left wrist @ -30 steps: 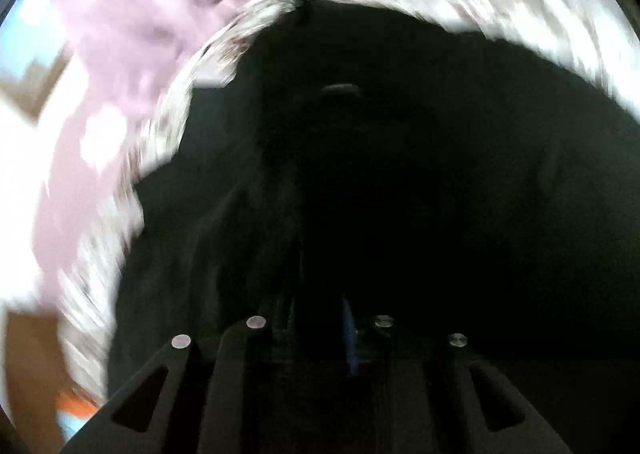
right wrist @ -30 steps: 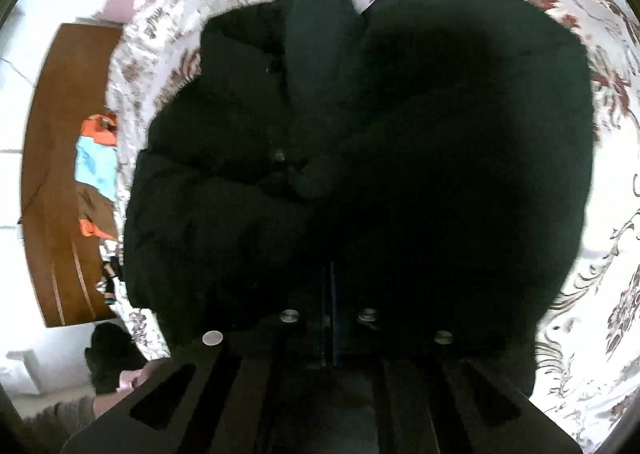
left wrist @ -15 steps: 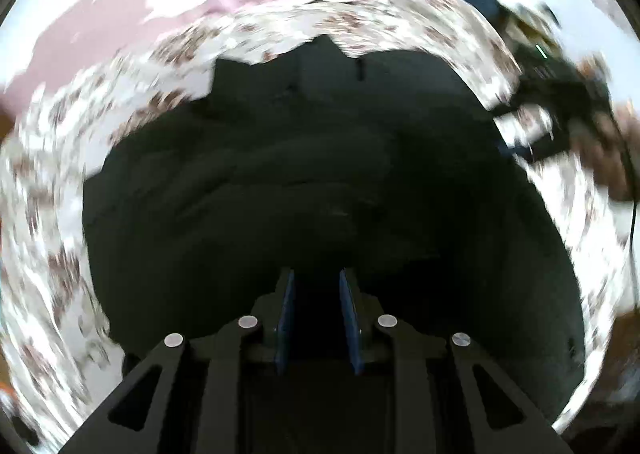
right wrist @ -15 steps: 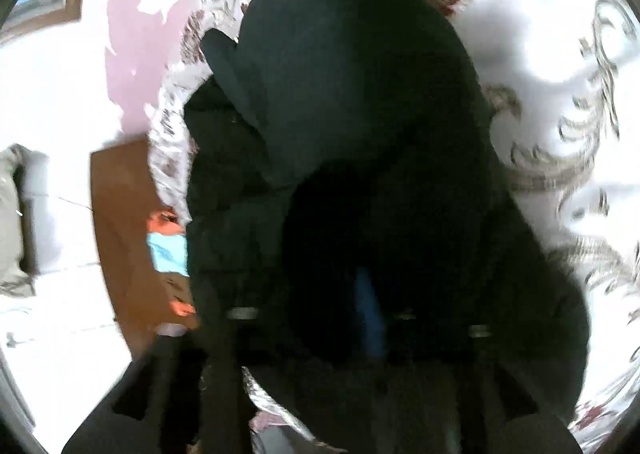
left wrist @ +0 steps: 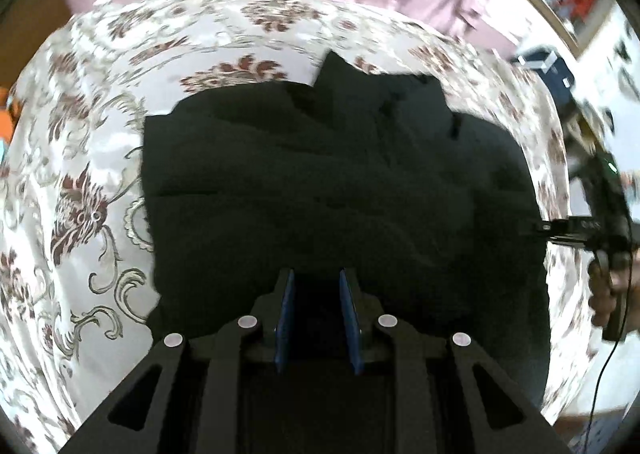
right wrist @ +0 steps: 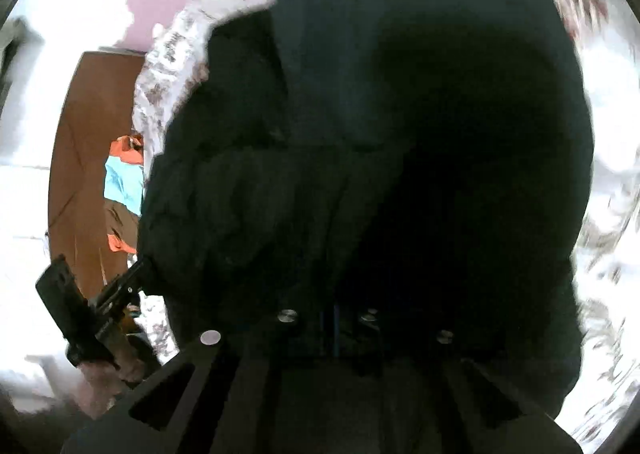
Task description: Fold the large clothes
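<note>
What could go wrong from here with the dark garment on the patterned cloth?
1. The right gripper, jaws nearly closed in the bulky black padded garment, may hold only a thin pinch that slips.
2. The left gripper is open and holds nothing, so lifting one-sided could undo the fold.
3. Dragging could rucks the white floral-patterned cloth.

The bed is covered with a white bedspread [left wrist: 100,158] that has a dark red and grey flower pattern. On it lies a large black garment [left wrist: 340,190], bunched and partly folded. It touches the cloth and covers the middle, and the patterned cloth shows around it.
</note>
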### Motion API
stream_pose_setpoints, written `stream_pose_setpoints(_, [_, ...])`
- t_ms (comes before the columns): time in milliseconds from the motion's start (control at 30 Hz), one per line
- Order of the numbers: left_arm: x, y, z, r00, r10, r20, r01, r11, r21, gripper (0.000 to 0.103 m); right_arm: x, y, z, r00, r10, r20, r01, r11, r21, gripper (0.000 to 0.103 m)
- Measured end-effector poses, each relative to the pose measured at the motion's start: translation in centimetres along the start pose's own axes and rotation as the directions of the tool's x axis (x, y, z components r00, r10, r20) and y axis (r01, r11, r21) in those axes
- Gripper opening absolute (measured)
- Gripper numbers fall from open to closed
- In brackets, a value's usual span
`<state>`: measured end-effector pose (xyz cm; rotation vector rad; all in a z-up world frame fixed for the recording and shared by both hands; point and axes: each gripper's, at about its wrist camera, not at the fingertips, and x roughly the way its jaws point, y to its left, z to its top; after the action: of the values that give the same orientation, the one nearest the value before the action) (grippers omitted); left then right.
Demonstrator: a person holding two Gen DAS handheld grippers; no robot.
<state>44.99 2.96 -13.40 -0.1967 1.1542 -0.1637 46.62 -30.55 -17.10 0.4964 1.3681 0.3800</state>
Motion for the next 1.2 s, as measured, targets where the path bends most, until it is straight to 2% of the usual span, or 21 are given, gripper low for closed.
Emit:
stream_pose_setpoints(100, [1.1, 1.9, 0.9, 1.0, 0.002, -0.011, -0.003, 0.997, -0.082, 0.025, -3.1, -0.9, 1.7, 0.99, -0.023, 0.141, 0.018, 0.999, 0.035, 0.003])
stream_pose_setpoints(133, [2.0, 2.5, 1.1, 1.0, 0.006, -0.03, -0.01, 0.994, -0.11, 0.025, -3.2, -1.4, 2.0, 0.988, -0.059, 0.145, 0.053, 0.998, 0.043, 0.003])
stream_pose_setpoints(167, [2.7, 2.9, 1.3, 0.999, 0.01, -0.047, -0.016, 0.992, -0.123, 0.025, -2.7, -2.1, 2.3, 0.986, -0.113, 0.122, 0.108, 0.993, 0.043, 0.003])
stream_pose_setpoints(200, [3.4, 3.1, 1.4, 0.998, 0.017, -0.062, -0.025, 0.991, -0.128, 0.025, -1.4, -3.2, 2.4, 0.983, -0.173, 0.059, 0.171, 0.984, 0.041, 0.003])
stream_pose_setpoints(233, [4.2, 3.2, 1.4, 0.997, 0.026, -0.074, -0.035, 0.991, -0.127, 0.025, -0.8, -3.7, 2.5, 0.982, -0.187, 0.029, 0.186, 0.981, 0.049, 0.003])
stream_pose_setpoints(300, [4.9, 3.0, 1.7, 0.995, 0.043, -0.084, -0.053, 0.993, -0.109, 0.025, -0.7, -4.2, 2.6, 0.986, -0.164, 0.03, 0.162, 0.984, 0.071, 0.003])
stream_pose_setpoints(400, [4.5, 3.0, 2.5, 0.998, 0.039, -0.053, -0.044, 0.994, -0.097, 0.025, -3.0, -3.7, 2.7, 0.995, -0.035, 0.095, 0.025, 0.994, 0.102, 0.003])
stream_pose_setpoints(467, [4.8, 3.2, 2.7, 0.997, 0.049, -0.064, -0.055, 0.995, -0.087, 0.025, -2.8, -3.6, 2.4, 0.995, -0.074, 0.064, 0.07, 0.996, 0.064, 0.003])
stream_pose_setpoints(500, [5.2, 3.2, 2.7, 0.995, 0.059, -0.077, -0.065, 0.995, -0.081, 0.025, -2.1, -4.2, 2.4, 0.991, -0.136, 0.016, 0.135, 0.989, 0.055, 0.003])
stream_pose_setpoints(533, [5.6, 3.1, 2.7, 0.993, 0.073, -0.093, -0.08, 0.995, -0.067, 0.025, -1.8, -4.7, 2.0, 0.987, -0.159, -0.004, 0.159, 0.985, 0.062, 0.003])
stream_pose_setpoints(633, [5.9, 2.5, 2.7, 0.991, 0.098, -0.096, -0.1, 0.995, -0.018, 0.025, -2.5, -5.5, 2.7, 0.991, -0.134, 0.018, 0.131, 0.984, 0.125, 0.005])
stream_pose_setpoints(733, [5.7, 2.5, 2.7, 0.991, 0.102, -0.089, -0.103, 0.995, -0.005, 0.025, -4.3, -5.2, 2.1, 0.968, -0.241, 0.067, 0.235, 0.967, 0.096, 0.013])
stream_pose_setpoints(767, [5.6, 2.6, 2.7, 0.991, 0.099, -0.086, -0.1, 0.995, -0.009, 0.025, -4.9, -4.7, 2.0, 0.953, -0.291, 0.086, 0.283, 0.955, 0.088, 0.018])
stream_pose_setpoints(800, [5.6, 2.7, 2.7, 0.992, 0.097, -0.083, -0.098, 0.995, -0.013, 0.025, -6.0, -3.8, 1.8, 0.927, -0.349, 0.136, 0.342, 0.937, 0.073, 0.026])
stream_pose_setpoints(867, [5.7, 2.9, 2.6, 0.992, 0.094, -0.082, -0.095, 0.995, -0.012, 0.025, -8.1, -2.5, 1.9, 0.918, -0.337, 0.209, 0.34, 0.94, 0.023, 0.026])
stream_pose_setpoints(933, [6.1, 2.8, 2.4, 0.991, 0.103, -0.088, -0.103, 0.995, 0.001, 0.025, -8.0, -0.8, 1.8, 0.938, -0.25, 0.239, 0.265, 0.964, -0.03, 0.026])
stream_pose_setpoints(1000, [6.5, 2.5, 2.2, 0.988, 0.121, -0.092, -0.118, 0.993, 0.028, 0.025, -6.4, -0.5, 1.5, 0.967, -0.17, 0.188, 0.187, 0.979, -0.08, 0.026])
stream_pose_setpoints(1067, [7.0, 2.2, 1.9, 0.985, 0.145, -0.097, -0.139, 0.988, 0.069, 0.025, -3.0, -0.8, 1.8, 0.977, -0.189, 0.099, 0.2, 0.973, -0.116, 0.026])
stream_pose_setpoints(1100, [7.2, 2.1, 1.7, 0.983, 0.155, -0.099, -0.146, 0.985, 0.09, 0.025, -1.4, -1.6, 1.8, 0.963, -0.262, 0.059, 0.268, 0.954, -0.136, 0.026])
stream_pose_setpoints(1133, [7.3, 2.0, 1.4, 0.982, 0.161, -0.101, -0.151, 0.983, 0.108, 0.025, -0.6, -2.6, 1.7, 0.955, -0.293, 0.042, 0.296, 0.946, -0.134, 0.022])
stream_pose_setpoints(1200, [7.0, 2.1, 1.3, 0.981, 0.167, -0.097, -0.156, 0.981, 0.115, 0.025, -0.9, -4.4, 2.1, 0.97, -0.238, 0.055, 0.24, 0.97, -0.038, 0.016])
